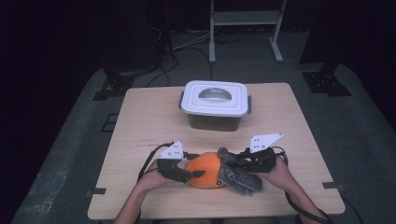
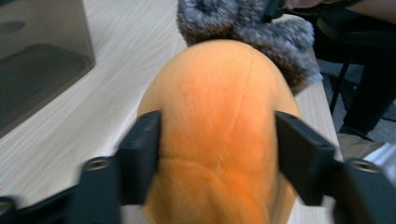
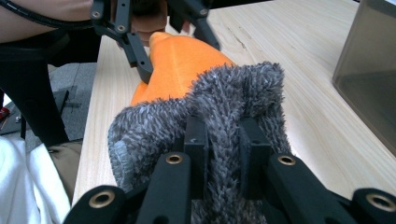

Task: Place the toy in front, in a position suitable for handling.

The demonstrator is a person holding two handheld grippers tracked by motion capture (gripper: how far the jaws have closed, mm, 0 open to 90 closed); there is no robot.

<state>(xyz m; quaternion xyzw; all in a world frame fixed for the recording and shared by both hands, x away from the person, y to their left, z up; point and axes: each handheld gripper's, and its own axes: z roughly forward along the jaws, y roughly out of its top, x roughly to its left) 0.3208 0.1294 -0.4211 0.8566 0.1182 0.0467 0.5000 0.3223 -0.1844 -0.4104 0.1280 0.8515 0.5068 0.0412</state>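
Right gripper (image 3: pixel 223 140): jaws drawn close together, pinched on a fold of the grey fuzzy top (image 3: pixel 205 107) of the plush toy; pile is seen squeezed between them. Left gripper (image 2: pixel 217 158): jaws set about half apart, one on each flank of the orange body (image 2: pixel 219 121); the pads are seen at the fabric, but whether they press or only flank it cannot be told. In the high view the toy (image 1: pixel 208 169) is noted lying near the front edge of the table (image 1: pixel 280 121), between left gripper (image 1: pixel 191 173) and right gripper (image 1: pixel 233 163), well apart from the box (image 1: pixel 215 105). Handling, judged: light, soft, stuffed; it is expected to dent and sag rather than slip, and nothing fragile is suspected. The fuzzy end gives a sure pinch; the round orange body is best taken across its middle, where the seam runs, since a grip near the tapered tip may be squeezed off. Count: one toy, one lidded box with grey handle, two grippers, one table.
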